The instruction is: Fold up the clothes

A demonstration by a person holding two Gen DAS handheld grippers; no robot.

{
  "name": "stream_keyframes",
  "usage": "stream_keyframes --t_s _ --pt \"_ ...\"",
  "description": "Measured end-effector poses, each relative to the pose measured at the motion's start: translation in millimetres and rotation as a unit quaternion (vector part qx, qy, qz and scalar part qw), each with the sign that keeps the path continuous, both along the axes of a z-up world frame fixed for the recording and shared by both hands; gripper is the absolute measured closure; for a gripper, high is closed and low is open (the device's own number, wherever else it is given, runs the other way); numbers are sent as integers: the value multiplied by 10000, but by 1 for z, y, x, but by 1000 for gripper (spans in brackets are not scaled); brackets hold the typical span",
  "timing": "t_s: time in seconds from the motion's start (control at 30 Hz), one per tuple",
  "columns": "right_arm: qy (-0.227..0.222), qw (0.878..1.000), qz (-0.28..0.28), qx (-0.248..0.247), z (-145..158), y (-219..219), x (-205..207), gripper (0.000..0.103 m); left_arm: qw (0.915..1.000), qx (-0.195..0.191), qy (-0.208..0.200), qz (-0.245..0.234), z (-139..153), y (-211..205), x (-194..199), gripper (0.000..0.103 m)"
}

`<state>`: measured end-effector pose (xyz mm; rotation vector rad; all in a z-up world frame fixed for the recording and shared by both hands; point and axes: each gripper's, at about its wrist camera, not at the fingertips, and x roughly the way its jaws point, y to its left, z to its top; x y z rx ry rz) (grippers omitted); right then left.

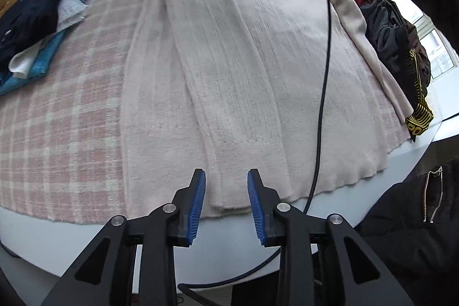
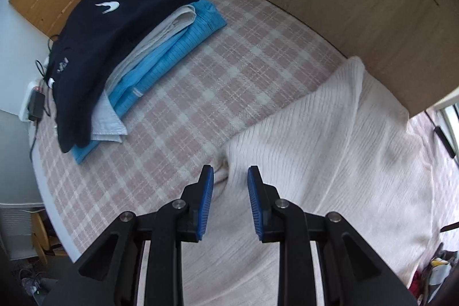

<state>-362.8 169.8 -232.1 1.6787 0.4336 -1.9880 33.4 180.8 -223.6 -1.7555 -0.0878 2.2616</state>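
1. Left gripper (image 1: pixel 226 200): black arms with blue ribbed pads, jaws apart, nothing between them. It hangs over the near hem of the cream sweater (image 1: pixel 229 70), at the table's near edge.
2. Right gripper (image 2: pixel 230 197): same build, jaws apart, gripping nothing. It sits over the sweater's upper end (image 2: pixel 315 148), beside a bunched fold of knit. Whether the pads touch the fabric cannot be told.
3. Sweater condition: cream, ribbed knit, spread lengthwise across the pink plaid cloth (image 1: pixel 63 105) covering the table. A long panel is folded inward over the body, forming a raised ridge running from the far end down to the hem. One sleeve (image 1: pixel 370 48) lies along the right side, reaching towards the table's edge. In the right wrist view the surface shows several diagonal creases.
4. Folded stack (image 2: pixel 114 62): a navy garment with a white logo on top, a white piece beneath, light blue garments at the bottom. It rests on the plaid cloth, well apart from the sweater.
5. Dark clothing heap (image 1: pixel 398 39): black and yellow items piled at the table's right side, just beside the sleeve.
6. Black cable (image 1: pixel 324 76): crosses over the sweater's right half and drops past the near edge.
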Motion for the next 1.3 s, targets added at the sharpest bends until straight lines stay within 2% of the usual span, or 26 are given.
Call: stream_keyframes --t_s 0.13,0.2,0.27,0.3,0.37,0.5,0.6,0.73,0.77,0.87,1.0,1.1,1.2,1.3 --pt "35 9969 136 770 -24 -17 -3 78 9998 127 103 88 -4 3 0 79" --pt "40 9953 106 965 -33 -17 -6 78 9996 214 147 103 -4 1 0 94" --pt "36 9939 48 1099 -41 -17 -9 78 9994 273 180 106 -3 -1 2 99" --pt "-3 9958 -96 910 -39 -13 -12 79 9993 285 198 109 -2 -2 3 100" --pt "-96 9978 -402 512 -34 -6 -18 91 9991 313 251 120 1 -5 8 100" --pt "-508 9899 -1253 -422 -30 13 -38 93 9985 324 370 244 17 -18 21 100" --pt "-646 9879 -1342 -434 -47 12 -41 93 9985 234 368 329 22 -25 26 100" --pt "-442 9926 -1121 -157 -48 1 -36 92 9989 102 145 429 12 -34 22 100" --pt "-425 9943 -982 -34 -48 -3 -34 91 9990 56 80 434 10 -36 22 93" --pt "-444 9970 -603 174 -38 -6 -27 89 9989 -81 -115 450 3 -43 22 88" --pt "-588 9963 -451 -444 0 28 -17 85 9984 -172 124 524 29 -58 34 86" --pt "-709 9909 -542 -1009 20 60 -16 76 9987 -223 163 422 28 -50 22 86" --pt "-745 9893 -683 -1052 11 49 -25 73 9989 -275 190 315 25 -41 10 86" --pt "-591 9949 -564 -593 0 27 -24 73 9990 -326 218 208 22 -32 -3 85"
